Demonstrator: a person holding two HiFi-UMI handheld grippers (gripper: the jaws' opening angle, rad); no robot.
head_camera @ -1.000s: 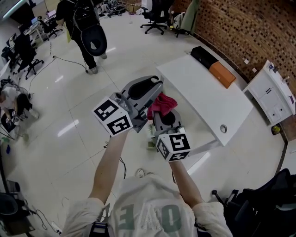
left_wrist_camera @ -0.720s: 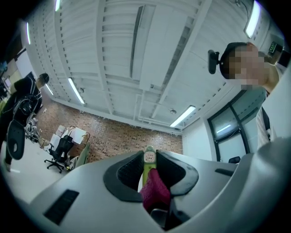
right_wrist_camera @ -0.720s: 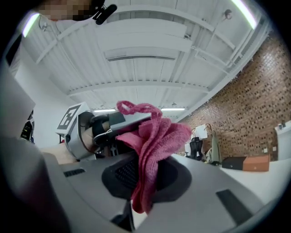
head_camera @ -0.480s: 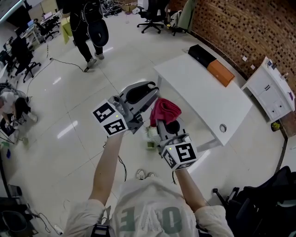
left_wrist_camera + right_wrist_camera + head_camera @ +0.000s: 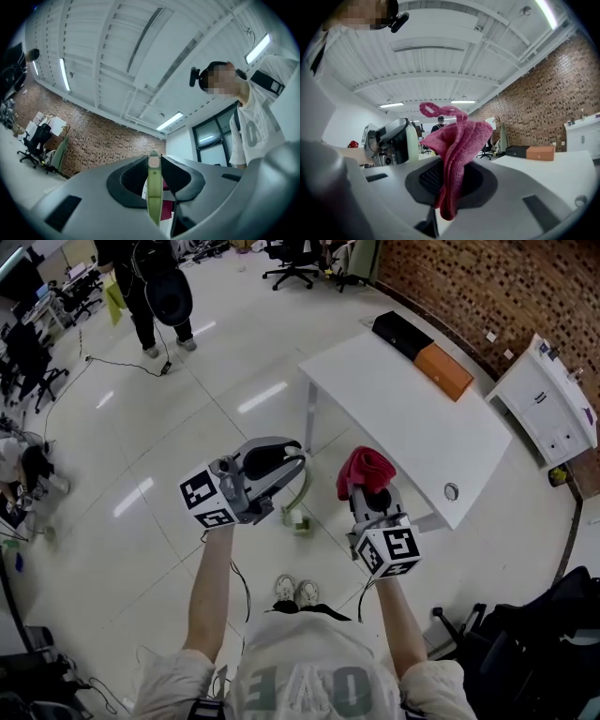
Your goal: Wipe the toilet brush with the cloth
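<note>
My left gripper [image 5: 298,463] is shut on the pale green handle of the toilet brush [image 5: 302,493], which curves down to the brush end [image 5: 299,521] near the floor. In the left gripper view the green handle [image 5: 153,192] stands pinched upright between the jaws of the left gripper [image 5: 153,165]. My right gripper [image 5: 368,486] is shut on a red cloth [image 5: 364,468], bunched above its jaws. The cloth [image 5: 454,145] fills the middle of the right gripper view, with the left gripper [image 5: 392,138] off to the left. Cloth and brush are apart.
A white table [image 5: 412,418] stands just right of the grippers, with a black box [image 5: 401,334] and an orange box [image 5: 444,371] at its far end. A white cabinet [image 5: 544,404] is at the right. A person [image 5: 155,287] walks at the far left. A black chair [image 5: 534,643] sits lower right.
The right gripper has carried the cloth to the right, away from the left gripper and the brush. Both grippers have sunk lower. The grips are unchanged.
</note>
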